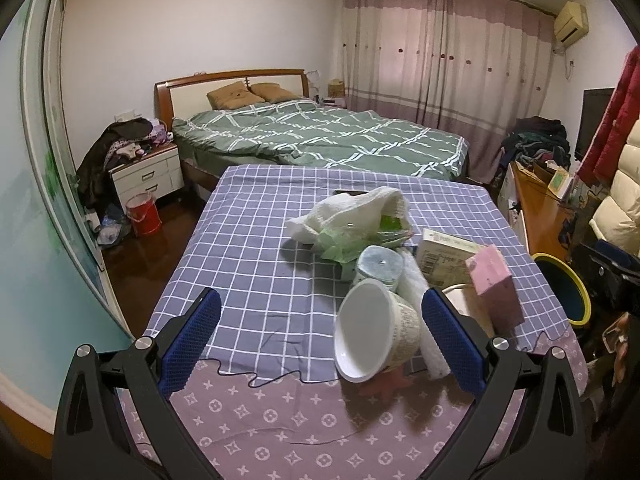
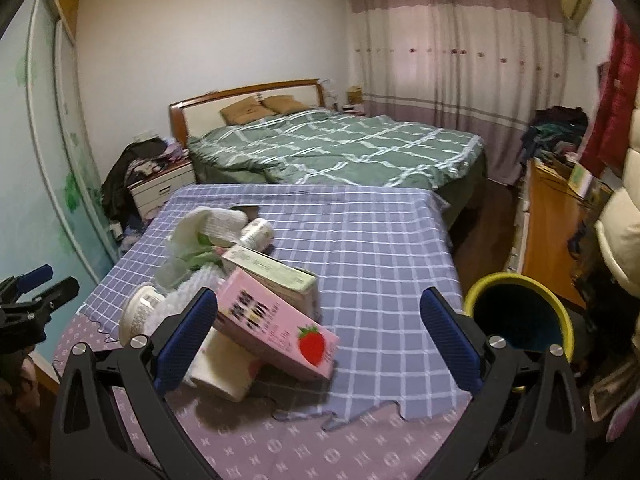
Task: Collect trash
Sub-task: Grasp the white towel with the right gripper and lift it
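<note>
Trash is piled on a table with a blue checked cloth (image 1: 256, 248). A white paper cup (image 1: 376, 330) lies on its side between my open left gripper's (image 1: 320, 340) fingers. Behind it are a blue-lidded tub (image 1: 378, 266), a green plastic bag (image 1: 344, 242), a white towel (image 1: 352, 208), a pale carton (image 1: 446, 254) and a pink strawberry carton (image 1: 496, 286). In the right wrist view my right gripper (image 2: 318, 340) is open, with the pink strawberry carton (image 2: 276, 328) just inside its left finger. A yellow-rimmed bin (image 2: 520, 316) stands right of the table.
A green-quilted bed (image 1: 320, 136) lies beyond the table. A nightstand (image 1: 148, 172) piled with clothes and a red bucket (image 1: 144, 214) are at left. A wooden desk (image 1: 540, 208) and a white chair (image 1: 620, 196) are at right. The bin also shows in the left wrist view (image 1: 568, 288).
</note>
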The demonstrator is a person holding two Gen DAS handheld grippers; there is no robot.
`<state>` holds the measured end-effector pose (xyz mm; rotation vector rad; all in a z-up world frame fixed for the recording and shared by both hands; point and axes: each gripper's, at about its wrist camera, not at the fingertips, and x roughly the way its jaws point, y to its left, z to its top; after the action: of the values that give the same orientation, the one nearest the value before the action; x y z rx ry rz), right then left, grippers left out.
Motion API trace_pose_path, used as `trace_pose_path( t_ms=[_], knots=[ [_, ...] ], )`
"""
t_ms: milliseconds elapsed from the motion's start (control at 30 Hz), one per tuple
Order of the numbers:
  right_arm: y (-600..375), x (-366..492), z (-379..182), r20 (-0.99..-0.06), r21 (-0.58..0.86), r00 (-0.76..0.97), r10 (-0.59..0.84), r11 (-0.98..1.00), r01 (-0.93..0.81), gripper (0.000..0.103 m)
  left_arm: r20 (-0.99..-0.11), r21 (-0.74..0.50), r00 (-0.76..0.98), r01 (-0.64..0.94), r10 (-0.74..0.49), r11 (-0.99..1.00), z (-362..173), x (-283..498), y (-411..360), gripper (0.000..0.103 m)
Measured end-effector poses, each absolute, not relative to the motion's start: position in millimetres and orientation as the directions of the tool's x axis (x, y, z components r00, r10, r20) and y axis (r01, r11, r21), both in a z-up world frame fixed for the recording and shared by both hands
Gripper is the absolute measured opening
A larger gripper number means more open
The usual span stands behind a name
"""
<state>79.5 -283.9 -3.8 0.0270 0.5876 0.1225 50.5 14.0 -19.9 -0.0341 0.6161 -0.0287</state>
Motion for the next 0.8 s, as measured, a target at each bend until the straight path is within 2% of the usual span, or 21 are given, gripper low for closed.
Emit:
trace_pose_path(
  t_ms=[300,433,567,733,800],
  knots=[
    [-220,164,-4,-0.627,0.115,0.698,0.345,0.928,-0.355,0.096,-0.598,-0.048,0.801,-0.008,-0.023,0.999,-35,76,31,0.099],
    [-185,203,-12,-0.676,0.124,0.622,0.395,0.893,-0.433,0.074,-0.605,-0.046,0.796,-0.018,-0.014,0.999,-40,88,37,0.099],
    [-158,231,-23,-0.715,0.114,0.569,0.407,0.87,-0.48,0.06,-0.612,-0.045,0.791,-0.019,-0.012,0.999,-45,98,42,0.099],
    [-136,255,-31,-0.754,0.079,0.537,0.378,0.864,-0.497,0.051,-0.62,-0.043,0.785,-0.023,-0.009,0.999,-53,110,48,0.099],
    [-128,262,-31,-0.765,0.046,0.539,0.352,0.865,-0.499,0.042,-0.624,-0.053,0.782,-0.02,-0.017,0.998,-56,115,50,0.099]
  ],
)
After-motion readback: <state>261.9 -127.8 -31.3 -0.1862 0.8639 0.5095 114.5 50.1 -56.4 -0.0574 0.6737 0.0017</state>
